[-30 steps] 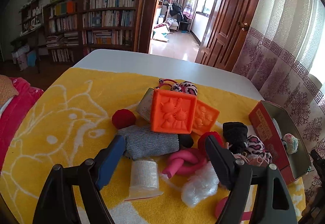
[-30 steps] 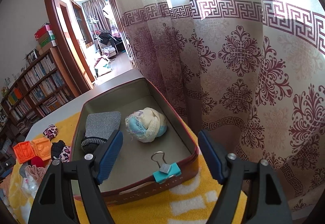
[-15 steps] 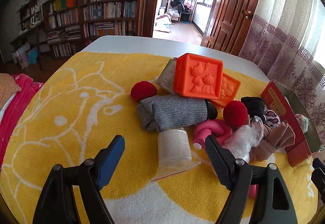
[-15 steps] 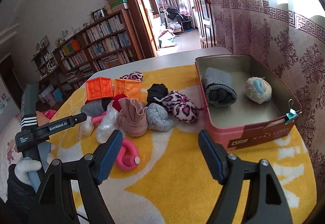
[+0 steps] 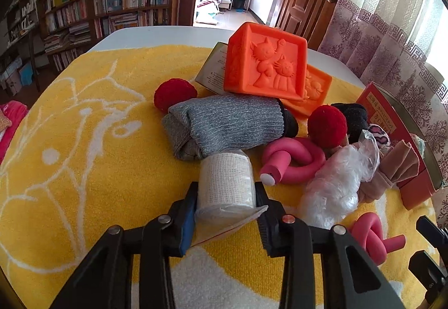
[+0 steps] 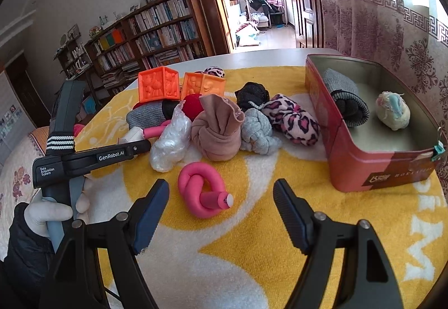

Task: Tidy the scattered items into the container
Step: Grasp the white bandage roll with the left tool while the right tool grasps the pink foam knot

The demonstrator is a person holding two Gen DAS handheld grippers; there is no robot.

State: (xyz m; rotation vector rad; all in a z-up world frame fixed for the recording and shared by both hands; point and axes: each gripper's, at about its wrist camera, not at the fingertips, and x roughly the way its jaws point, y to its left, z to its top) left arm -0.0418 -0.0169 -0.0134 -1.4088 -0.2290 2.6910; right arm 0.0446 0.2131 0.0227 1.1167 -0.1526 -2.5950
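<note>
Left tool [image 5: 226,195] closing on bandage roll [image 5: 226,183]; right tool [image 6: 221,198] spread above pink knot [image 6: 203,191].

A white table [image 6: 252,57] carries a yellow towel with white patterns [image 6: 266,225] that covers most of its top. On the towel lie a red tin [image 6: 358,166] at the right, a knotted pink foam roller [image 6: 201,191], rolled socks, two orange embossed blocks [image 6: 159,86], red pompoms and a white gauze roll [image 5: 226,180].
</note>
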